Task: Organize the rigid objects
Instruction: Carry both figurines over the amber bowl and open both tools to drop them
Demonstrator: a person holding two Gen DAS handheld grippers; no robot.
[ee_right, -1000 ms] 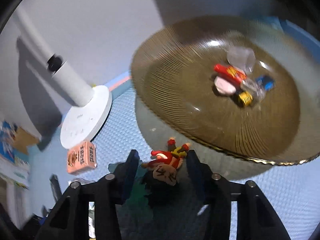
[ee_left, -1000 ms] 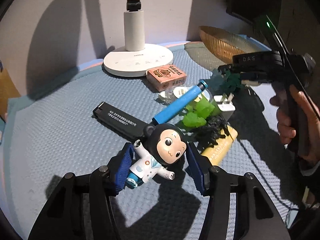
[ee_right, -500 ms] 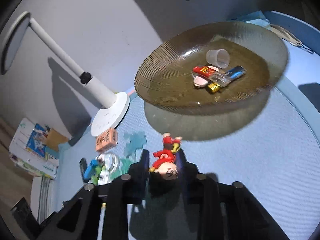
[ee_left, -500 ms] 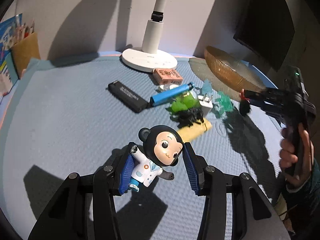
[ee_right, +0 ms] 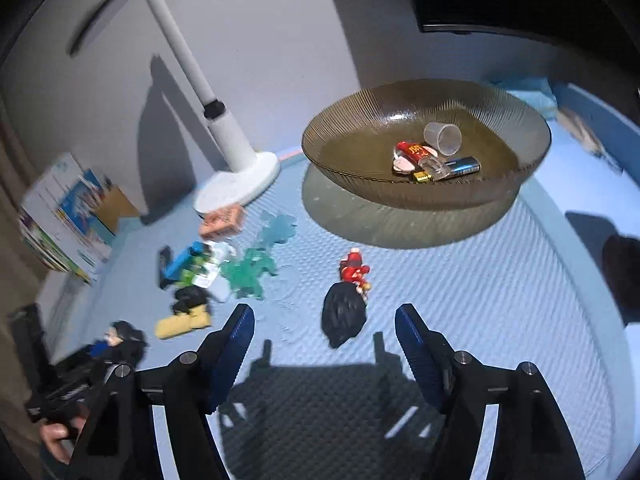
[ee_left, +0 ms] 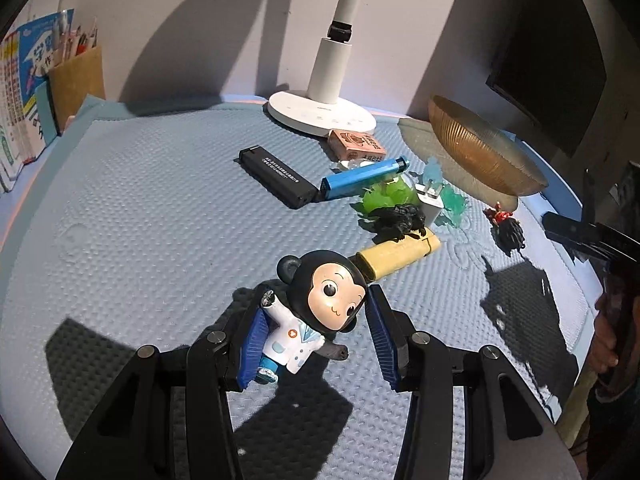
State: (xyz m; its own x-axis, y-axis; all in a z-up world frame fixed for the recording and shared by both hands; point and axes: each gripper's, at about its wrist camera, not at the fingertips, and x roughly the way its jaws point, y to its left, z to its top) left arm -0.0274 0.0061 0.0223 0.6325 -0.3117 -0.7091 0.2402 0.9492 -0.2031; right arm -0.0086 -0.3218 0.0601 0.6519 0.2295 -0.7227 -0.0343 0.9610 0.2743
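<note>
My left gripper (ee_left: pixel 316 340) is shut on a black-headed cartoon figure in a white coat (ee_left: pixel 316 312) and holds it above the blue mat. My right gripper (ee_right: pixel 325 340) is open and empty. Just beyond it a small red figure with black hair (ee_right: pixel 348 296) lies on the mat, in front of the amber glass bowl (ee_right: pixel 520 184); it also shows in the left wrist view (ee_left: pixel 506 226). The bowl (ee_left: pixel 476 152) holds a clear cup (ee_right: pixel 442 138), a battery (ee_right: pixel 462 166) and other small items.
A pile lies mid-mat: black lighter (ee_left: pixel 276 178), blue tube (ee_left: pixel 362 178), green toys (ee_left: pixel 384 200), white plug (ee_left: pixel 430 202), yellow lighter (ee_left: pixel 396 258), pink box (ee_left: pixel 356 144). A white lamp base (ee_left: pixel 320 114) stands behind. Books and a pencil holder (ee_left: pixel 76 84) stand far left.
My right gripper opened and let go of the red figure, which now lies on the mat, and drew back. My left gripper still holds the cartoon figure and has pulled back from the pile.
</note>
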